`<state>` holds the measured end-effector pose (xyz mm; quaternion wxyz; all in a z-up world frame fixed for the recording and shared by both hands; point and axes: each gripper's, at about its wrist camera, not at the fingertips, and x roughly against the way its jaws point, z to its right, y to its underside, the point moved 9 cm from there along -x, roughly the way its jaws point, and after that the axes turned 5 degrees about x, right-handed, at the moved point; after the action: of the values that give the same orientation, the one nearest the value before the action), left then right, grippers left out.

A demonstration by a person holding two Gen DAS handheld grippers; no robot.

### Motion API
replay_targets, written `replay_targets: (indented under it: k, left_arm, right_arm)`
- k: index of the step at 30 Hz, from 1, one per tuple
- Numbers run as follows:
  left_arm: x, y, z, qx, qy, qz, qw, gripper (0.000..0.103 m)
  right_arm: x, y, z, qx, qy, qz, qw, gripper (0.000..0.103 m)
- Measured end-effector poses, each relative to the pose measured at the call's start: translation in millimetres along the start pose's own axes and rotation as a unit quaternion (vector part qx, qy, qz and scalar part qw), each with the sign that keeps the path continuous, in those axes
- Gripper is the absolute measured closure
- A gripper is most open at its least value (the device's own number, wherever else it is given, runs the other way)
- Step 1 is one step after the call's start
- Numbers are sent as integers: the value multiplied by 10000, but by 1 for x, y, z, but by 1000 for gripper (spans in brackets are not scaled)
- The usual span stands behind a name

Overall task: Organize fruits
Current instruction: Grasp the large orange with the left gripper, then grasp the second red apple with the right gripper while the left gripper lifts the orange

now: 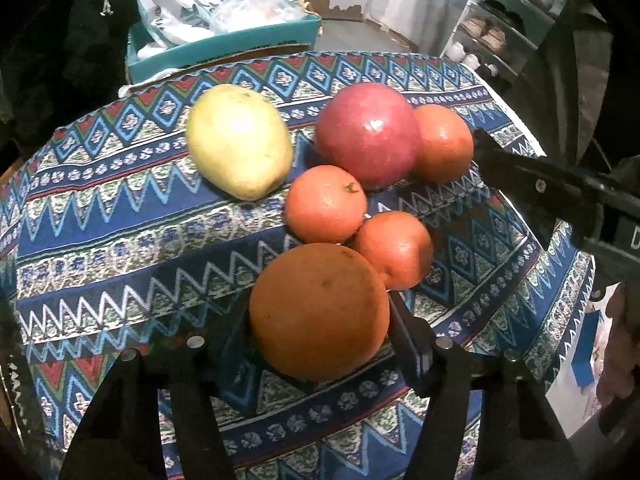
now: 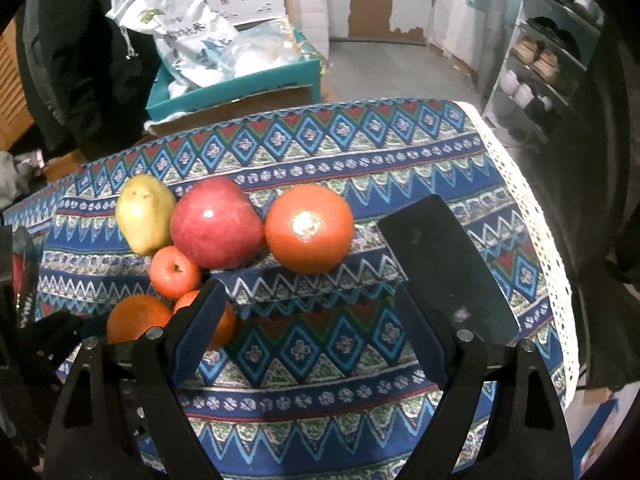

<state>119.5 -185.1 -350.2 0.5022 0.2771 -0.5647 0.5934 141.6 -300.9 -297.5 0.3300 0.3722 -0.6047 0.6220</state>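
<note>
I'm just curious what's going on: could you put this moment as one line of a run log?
left gripper: shut on big orange | right gripper: open, empty, above tablecloth | apple, pear: untouched

Tablecloth (image 1: pixel 120 240) blue zigzag/diamond w/ red, green; pear (image 1: pixel 239 140) yellow-green; apple (image 1: pixel 368 134) red; oranges (image 1: pixel 320 312) orange

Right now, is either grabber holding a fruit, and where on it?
The left gripper squeezes the big orange by its two sides, on the tablecloth. The right gripper is open and holds nothing.
</note>
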Motion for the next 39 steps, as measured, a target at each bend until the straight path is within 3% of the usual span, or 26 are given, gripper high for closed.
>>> replay_targets:
  k: [7, 18, 31, 36, 39]
  left_arm:
    - [19, -9, -34, 409, -49, 202, 9989, 38]
    - [41, -30, -88, 967, -241, 508, 9937, 38]
    - [57, -41, -109, 1139, -273, 672, 9908, 38]
    - [60, -41, -112, 1175, -276, 686, 9903, 38]
    - [64, -40, -113, 1196, -273, 708, 9899, 38]
  right_arm:
    - [-8, -20, -30, 339, -365, 75, 9987, 17]
    - [-37, -46, -60, 854, -505, -58, 9951, 17]
    - [-71, -44, -79, 1307, -306, -406, 9901, 18]
    - [-76, -42, -79, 1401, -65, -462, 9890, 30]
    - [-76, -43, -77, 1289, -119, -439, 9906, 30]
